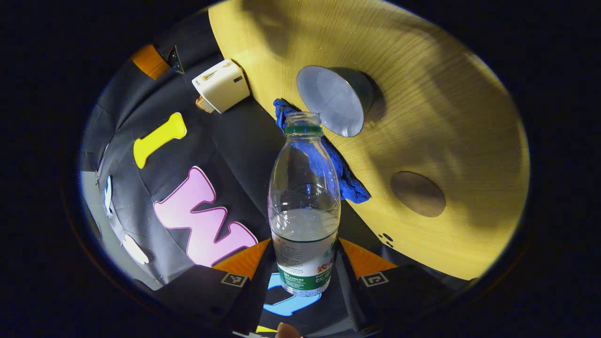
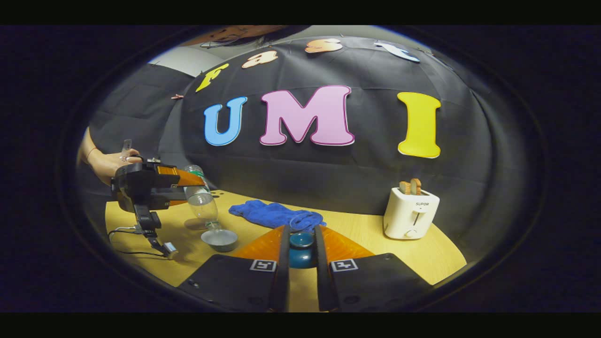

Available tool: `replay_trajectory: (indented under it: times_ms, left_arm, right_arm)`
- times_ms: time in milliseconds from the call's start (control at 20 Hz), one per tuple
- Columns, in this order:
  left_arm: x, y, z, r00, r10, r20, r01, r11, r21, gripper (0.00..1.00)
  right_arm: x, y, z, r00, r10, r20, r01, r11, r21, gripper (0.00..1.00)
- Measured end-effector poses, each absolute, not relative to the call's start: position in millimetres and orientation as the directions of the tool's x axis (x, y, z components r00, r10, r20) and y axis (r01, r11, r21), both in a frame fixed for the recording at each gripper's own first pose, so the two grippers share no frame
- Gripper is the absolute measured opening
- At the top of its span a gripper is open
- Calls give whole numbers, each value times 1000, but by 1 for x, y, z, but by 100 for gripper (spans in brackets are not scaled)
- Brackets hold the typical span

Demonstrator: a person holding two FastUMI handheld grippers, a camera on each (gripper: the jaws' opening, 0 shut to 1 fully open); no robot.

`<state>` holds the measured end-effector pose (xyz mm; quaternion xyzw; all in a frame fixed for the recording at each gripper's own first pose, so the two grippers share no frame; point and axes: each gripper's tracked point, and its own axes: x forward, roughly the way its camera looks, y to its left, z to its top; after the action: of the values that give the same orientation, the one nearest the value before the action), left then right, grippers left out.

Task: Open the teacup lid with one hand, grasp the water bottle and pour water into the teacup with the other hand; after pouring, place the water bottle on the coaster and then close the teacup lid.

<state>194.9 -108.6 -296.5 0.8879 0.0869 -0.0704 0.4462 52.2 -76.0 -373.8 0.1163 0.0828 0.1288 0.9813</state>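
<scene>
Water bottle (image 1: pixel 304 206), uncapped and tilted, sits clamped in your left gripper (image 1: pixel 305 267), its mouth just above the open teacup (image 1: pixel 335 99) at upper centre. Your right gripper (image 2: pixel 301 251) holds the blue lid (image 2: pixel 301 240). Tip slowly over the cup's centre; the coaster (image 1: pixel 417 193) waits on the bench (image 1: pixel 460 117) lower right.

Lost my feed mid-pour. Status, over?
Left gripper shut on water bottle, tipped mouth-down over the open teacup. Right gripper shut on teacup lid. Coaster bare. Nothing in the way.
</scene>
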Motion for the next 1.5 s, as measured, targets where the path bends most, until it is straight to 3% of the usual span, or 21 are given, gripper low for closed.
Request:
replay_trajectory:
  times_ms: [150,300,500,650,750,900,950,1000,1050,1100,1250,1350,1400,1500]
  left_arm:
    - [192,-107,-301,969,89,-231,242,-534,810,72]
    - [186,-101,-311,953,98,-287,303,-375,876,72]
    - [182,-89,-337,920,110,-375,378,2,926,73]
    - [178,-89,-344,909,93,-406,353,346,870,73]
    - [182,-95,-340,917,46,-395,305,556,773,73]
    - [178,-109,-325,934,-48,-354,250,796,552,73]
    - [174,-105,-317,940,-59,-337,224,851,476,73]
    - [173,-105,-311,946,-73,-315,201,896,396,73]
    - [179,-100,-313,952,-80,-294,181,925,333,73]
    - [183,-96,-314,958,-88,-272,164,949,269,73]
    - [188,-92,-320,965,-117,-236,142,986,91,73]
    - [190,-90,-318,969,-121,-214,128,992,18,72]
    - [191,-90,-318,972,-121,-202,122,992,-5,73]
    - [193,-90,-322,977,-120,-174,113,992,-49,73]
  right_arm:
    - [51,-75,-372,953,271,-132,-233,940,248,27]
    - [50,-74,-372,954,267,-139,-228,942,245,27]
    - [51,-70,-367,957,253,-141,-214,945,246,27]
    - [53,-65,-363,960,240,-146,-203,951,234,27]
    - [55,-60,-362,960,235,-152,-196,952,234,32]
    - [59,-52,-355,962,224,-154,-185,955,232,22]
    - [61,-50,-353,963,221,-154,-183,956,229,32]
    - [62,-46,-350,963,220,-153,-182,957,226,27]
    - [63,-43,-349,964,218,-153,-181,958,225,32]
    - [64,-39,-346,964,217,-152,-181,958,223,27]
    - [67,-28,-341,965,215,-151,-179,958,222,27]
    - [69,-21,-338,966,212,-151,-175,959,225,27]
    - [70,-17,-337,966,209,-154,-172,959,227,32]
    - [70,-12,-336,967,201,-158,-163,961,225,27]
